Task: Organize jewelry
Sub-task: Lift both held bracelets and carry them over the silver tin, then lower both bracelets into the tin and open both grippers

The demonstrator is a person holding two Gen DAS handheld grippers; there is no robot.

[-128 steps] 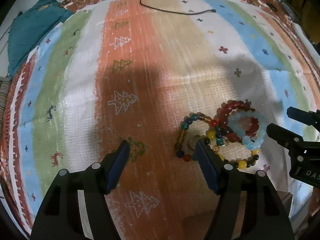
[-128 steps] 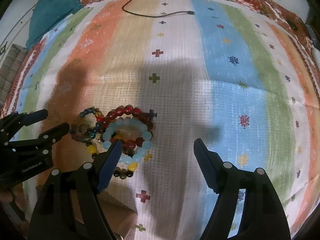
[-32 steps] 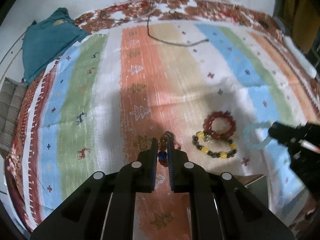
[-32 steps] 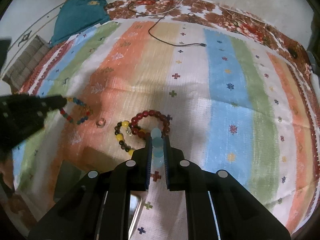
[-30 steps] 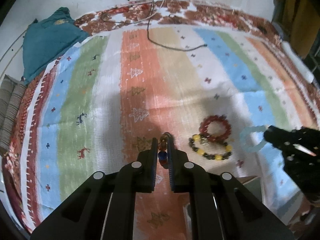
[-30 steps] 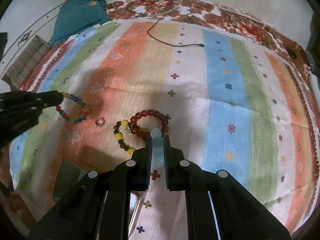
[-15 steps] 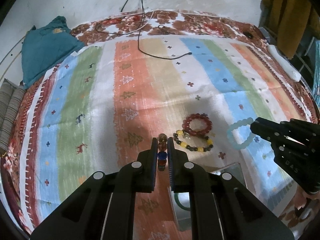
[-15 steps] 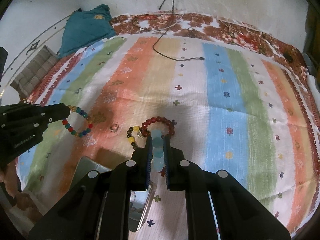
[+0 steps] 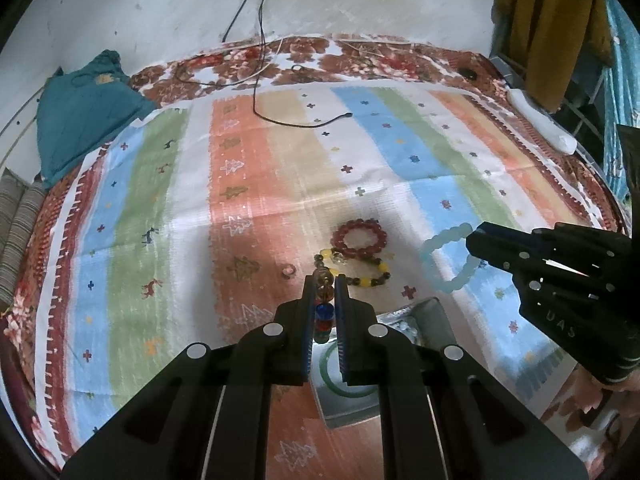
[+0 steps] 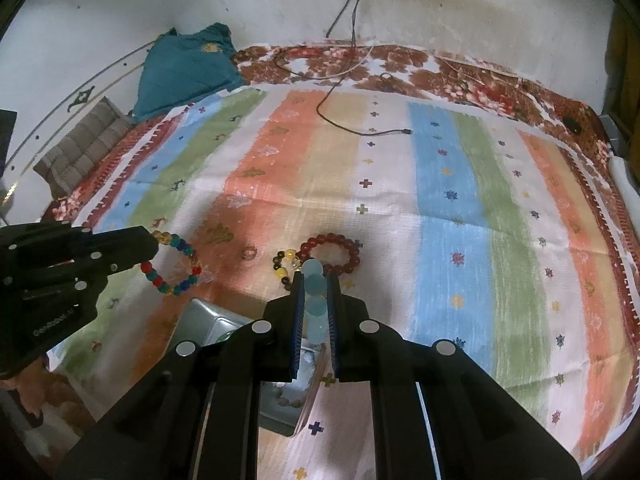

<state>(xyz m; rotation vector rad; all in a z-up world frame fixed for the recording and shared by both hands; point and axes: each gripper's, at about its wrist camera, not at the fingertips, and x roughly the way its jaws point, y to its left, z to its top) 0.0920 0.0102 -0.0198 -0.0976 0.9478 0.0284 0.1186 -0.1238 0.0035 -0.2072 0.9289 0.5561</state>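
Note:
My left gripper (image 9: 324, 280) is shut on a multicoloured bead bracelet (image 10: 176, 266) and holds it in the air; it shows edge-on between my fingers in the left wrist view (image 9: 323, 312). My right gripper (image 10: 314, 276) is shut on a pale blue bead bracelet (image 9: 448, 260), also held up. A dark red bracelet (image 9: 360, 236) and a yellow-and-dark bead bracelet (image 9: 360, 272) lie on the striped cloth (image 9: 280, 184). A small ring (image 9: 288, 271) lies left of them. A grey metal box (image 9: 360, 364) with a green bangle inside sits below both grippers.
A black cable (image 9: 296, 120) lies across the far cloth. A teal garment (image 9: 80, 104) sits far left, grey folded fabric (image 10: 80, 148) beside it. A white object (image 9: 540, 124) lies at the right edge. A wall stands behind.
Both grippers have risen and drawn back with their bracelets, so more of the box, cloth and wall shows. The bracelets on the cloth have not moved.

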